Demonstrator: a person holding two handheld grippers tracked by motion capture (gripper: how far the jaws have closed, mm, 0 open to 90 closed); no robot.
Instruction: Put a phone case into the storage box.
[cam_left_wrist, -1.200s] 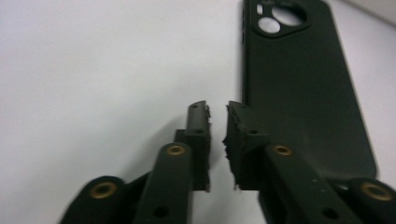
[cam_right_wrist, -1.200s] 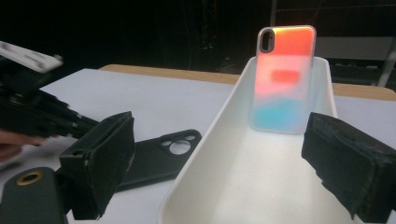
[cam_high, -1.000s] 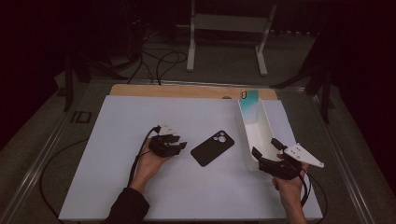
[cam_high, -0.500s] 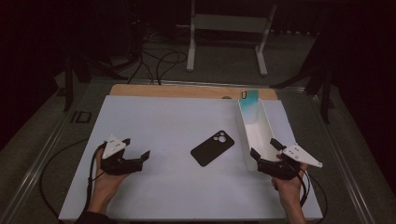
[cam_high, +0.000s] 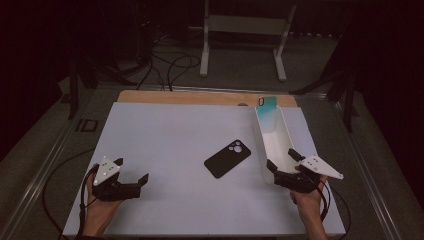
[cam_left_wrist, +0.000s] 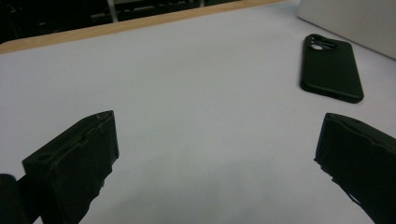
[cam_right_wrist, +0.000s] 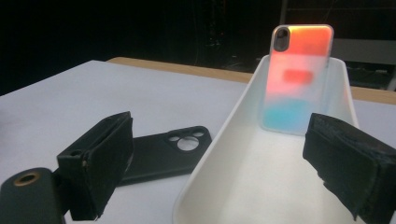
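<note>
black phone case (cam_high: 228, 158): matt, smooth, looks like soft rubbery plastic.
iridescent phone case (cam_right_wrist: 295, 77): glossy translucent plastic, sheen running from orange to teal.
white tray (cam_high: 286, 150): smooth plastic with a light satin shine.
table sheet (cam_high: 175, 135): matt, pale, even, paper-like.
wooden edge (cam_high: 190, 97): light bare wood, dull finish.
left gripper (cam_high: 131, 183): matt black plastic, jaw pads rough at the edges.
right gripper (cam_high: 281, 163): matt black, coarse-looking pads.

1. your left gripper (cam_high: 131, 181) sits at the table's (cam_high: 165, 130) near left, jaws spread, having just been opening, nothing between them.
2. black phone case (cam_high: 227, 158) lies flat mid-table, well apart.
3. your right gripper (cam_high: 281, 167) meets the white tray's (cam_high: 263, 142) near end.
</note>
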